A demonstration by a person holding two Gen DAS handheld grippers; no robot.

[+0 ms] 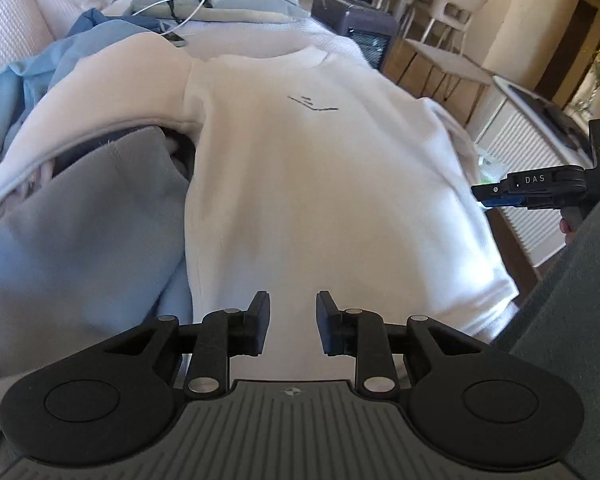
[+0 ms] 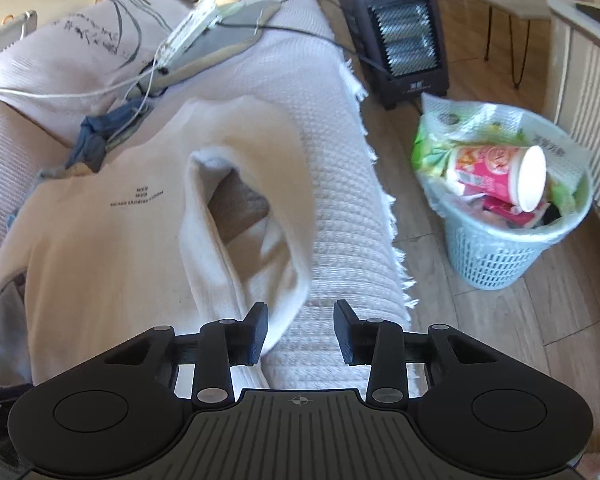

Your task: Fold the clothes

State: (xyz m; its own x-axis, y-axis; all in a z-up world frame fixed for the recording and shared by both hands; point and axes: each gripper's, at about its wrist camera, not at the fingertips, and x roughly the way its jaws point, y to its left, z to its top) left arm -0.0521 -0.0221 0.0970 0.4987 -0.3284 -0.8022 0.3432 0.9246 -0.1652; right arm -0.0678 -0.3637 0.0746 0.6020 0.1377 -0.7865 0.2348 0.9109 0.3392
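Two wrist cameras, both close, angled down.
Each looks forward past its fingers; both share the white sweatshirt (image 1: 300,184) (image 2: 100,248) and heater (image 1: 364,28) (image 2: 400,36).

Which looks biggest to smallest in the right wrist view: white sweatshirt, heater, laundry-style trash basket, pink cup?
As they look in the right wrist view:
1. white sweatshirt
2. heater and trash basket: about alike, and the heater stands farther off, so no ranking between them
3. pink cup

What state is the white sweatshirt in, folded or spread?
Spread: the white sweatshirt lies flat, chest print up, sleeve looping out sideways.
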